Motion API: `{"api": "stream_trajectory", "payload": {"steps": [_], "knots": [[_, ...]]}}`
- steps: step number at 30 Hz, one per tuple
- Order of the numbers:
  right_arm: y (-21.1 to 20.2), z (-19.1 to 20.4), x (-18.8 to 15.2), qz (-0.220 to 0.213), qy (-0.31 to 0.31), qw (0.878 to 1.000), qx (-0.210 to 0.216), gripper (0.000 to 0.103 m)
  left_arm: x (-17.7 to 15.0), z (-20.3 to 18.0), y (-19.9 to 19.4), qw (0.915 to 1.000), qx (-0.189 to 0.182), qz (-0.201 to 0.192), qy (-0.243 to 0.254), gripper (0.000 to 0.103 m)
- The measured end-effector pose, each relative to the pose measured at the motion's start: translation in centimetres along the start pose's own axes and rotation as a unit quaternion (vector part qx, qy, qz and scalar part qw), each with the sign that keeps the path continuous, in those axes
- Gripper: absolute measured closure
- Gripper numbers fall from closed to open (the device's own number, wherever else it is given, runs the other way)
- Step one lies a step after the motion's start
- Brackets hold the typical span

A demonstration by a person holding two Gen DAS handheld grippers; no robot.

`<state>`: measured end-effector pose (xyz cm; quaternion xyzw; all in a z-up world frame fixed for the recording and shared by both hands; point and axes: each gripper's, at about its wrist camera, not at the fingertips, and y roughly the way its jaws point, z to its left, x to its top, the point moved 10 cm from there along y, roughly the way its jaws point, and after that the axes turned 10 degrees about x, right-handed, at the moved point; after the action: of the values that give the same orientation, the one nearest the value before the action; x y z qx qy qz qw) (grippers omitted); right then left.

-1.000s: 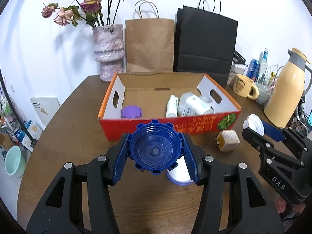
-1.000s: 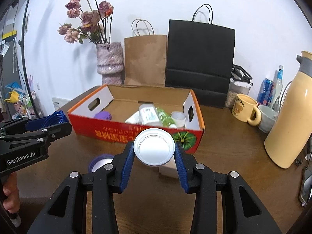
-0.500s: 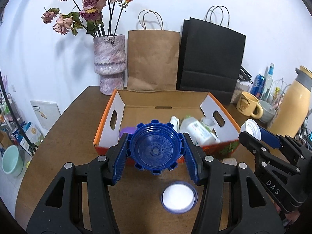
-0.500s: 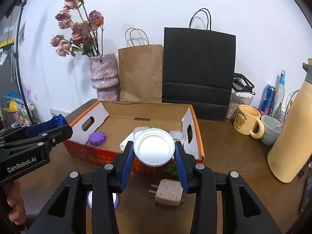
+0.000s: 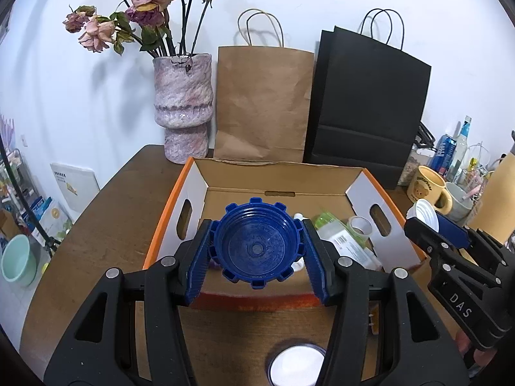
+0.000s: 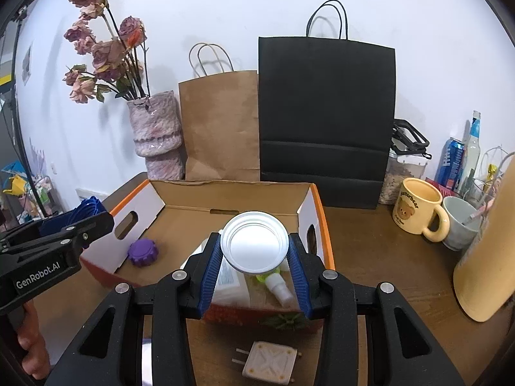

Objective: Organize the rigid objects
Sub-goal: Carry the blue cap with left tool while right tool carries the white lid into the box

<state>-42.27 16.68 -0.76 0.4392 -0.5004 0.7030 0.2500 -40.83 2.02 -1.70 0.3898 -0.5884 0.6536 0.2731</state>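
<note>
My left gripper (image 5: 256, 245) is shut on a big blue notched cap (image 5: 256, 243) and holds it above the near left part of the orange cardboard box (image 5: 193, 189). My right gripper (image 6: 255, 247) is shut on a white round lid (image 6: 255, 242) and holds it over the near right part of the same box (image 6: 317, 206). The box holds a purple cap (image 6: 143, 252), white bottles (image 5: 346, 246), a green bottle (image 6: 272, 278) and a tape roll (image 5: 360, 225). A white-topped blue jar (image 5: 296, 365) and a beige plug adapter (image 6: 268, 363) lie on the table in front of the box.
A vase of dried roses (image 5: 182, 109), a brown paper bag (image 5: 262, 106) and a black paper bag (image 5: 367, 109) stand behind the box. A yellow bear mug (image 6: 416, 214), a grey cup (image 6: 460, 222), cans and a cream thermos (image 6: 491, 251) crowd the right side.
Both grippers have risen and moved forward with their caps, from in front of the box to above its near edge. The jar and adapter have stayed on the table.
</note>
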Motion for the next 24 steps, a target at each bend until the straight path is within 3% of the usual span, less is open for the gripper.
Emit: {"api": "stream_trajectory", "payload": {"steps": [24], "knots": [[7.4,-0.8,1.2,0.033,-0.019,0.999,0.005,0.058,2.0,-0.5,7.1,0.9992,0.032,0.014,0.016,0.054]]}}
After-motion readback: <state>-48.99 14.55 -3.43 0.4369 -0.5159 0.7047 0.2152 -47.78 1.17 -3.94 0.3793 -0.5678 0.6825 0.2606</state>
